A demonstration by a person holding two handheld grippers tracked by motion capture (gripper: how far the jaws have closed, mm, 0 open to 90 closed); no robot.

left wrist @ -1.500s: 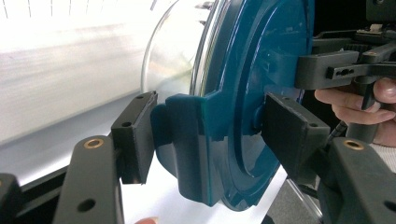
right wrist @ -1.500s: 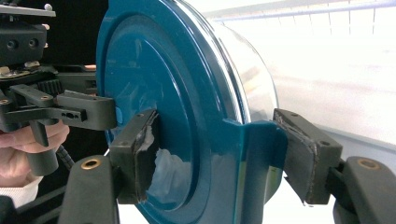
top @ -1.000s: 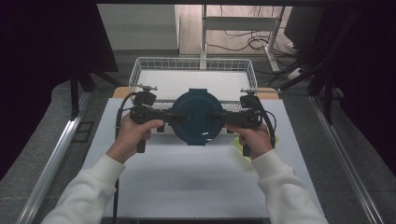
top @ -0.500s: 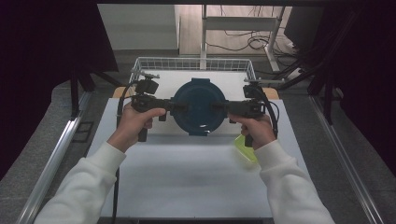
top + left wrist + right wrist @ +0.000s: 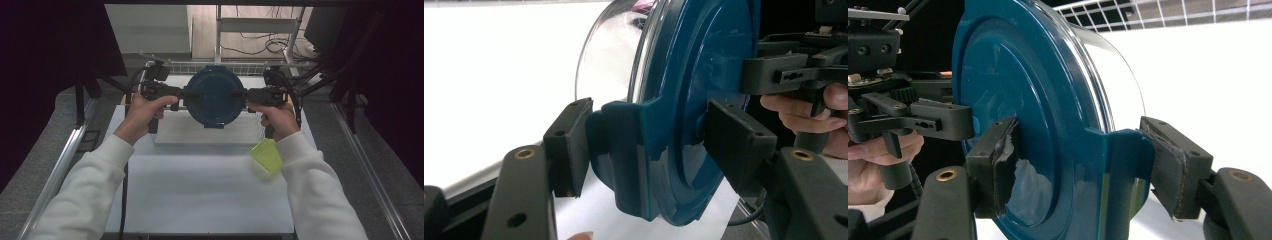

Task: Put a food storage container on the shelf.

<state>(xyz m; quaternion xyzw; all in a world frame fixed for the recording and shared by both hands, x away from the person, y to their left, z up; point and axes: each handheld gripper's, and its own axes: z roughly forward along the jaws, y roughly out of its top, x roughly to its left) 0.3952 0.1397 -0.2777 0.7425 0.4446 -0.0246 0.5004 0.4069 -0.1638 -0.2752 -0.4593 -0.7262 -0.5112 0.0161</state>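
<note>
The left gripper [image 5: 182, 93] and right gripper [image 5: 245, 95] each clamp their half-spread fingers [image 5: 569, 145] on opposite latch tabs of the blue-lidded clear container [image 5: 215, 96], held between them above the bench [image 5: 200, 190] near the wire basket [image 5: 240, 66].

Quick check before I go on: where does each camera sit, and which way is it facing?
High view: above the table's near side, looking forward and down; both forearms and claws flank the blue-lidded container.
Left gripper view: on the left claw, looking along its jaws onto a lid latch.
Right gripper view: on the right claw, likewise.
Shared: the container; each gripper view also catches the opposite claw.
</note>
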